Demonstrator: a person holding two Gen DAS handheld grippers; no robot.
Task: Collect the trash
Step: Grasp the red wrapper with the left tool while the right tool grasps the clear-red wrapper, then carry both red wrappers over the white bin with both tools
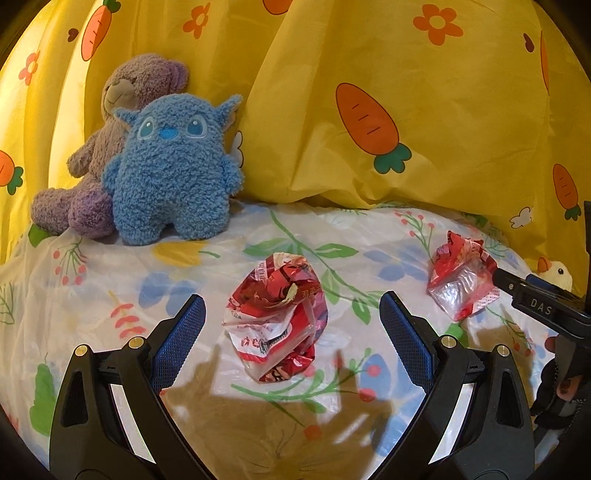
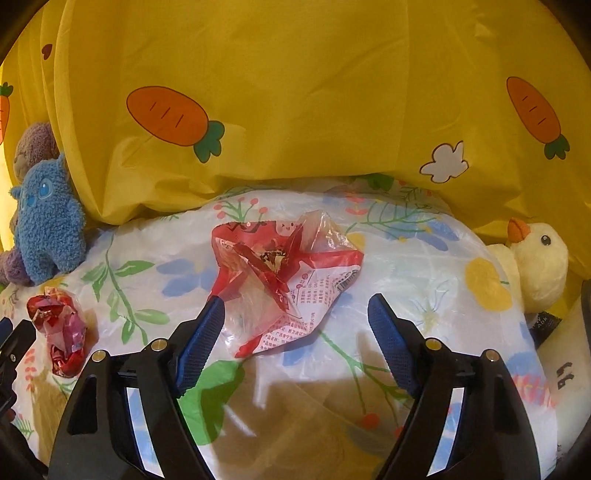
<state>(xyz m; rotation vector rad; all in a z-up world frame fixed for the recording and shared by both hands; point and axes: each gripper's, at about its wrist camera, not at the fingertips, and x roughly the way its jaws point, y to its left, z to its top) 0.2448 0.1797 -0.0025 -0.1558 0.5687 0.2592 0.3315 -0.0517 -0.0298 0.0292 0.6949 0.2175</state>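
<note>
Two plush toys [image 1: 147, 155] behind wrappers [image 1: 277, 317].

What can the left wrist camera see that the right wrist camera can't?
Only the left wrist view shows the purple plush bear's face and orange flower prints.

Only the right wrist view shows the whole yellow plush duck.

Both show the blue fuzzy monster toy, the balled-up red wrapper, the flatter red-and-clear wrapper, and the yellow carrot-print cover.

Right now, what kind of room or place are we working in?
Probably a child's bed or bedroom. A floral sheet covers a soft surface, plush toys sit on it, such as the blue plush and yellow duck, and a carrot-print yellow cloth hangs behind.
</note>
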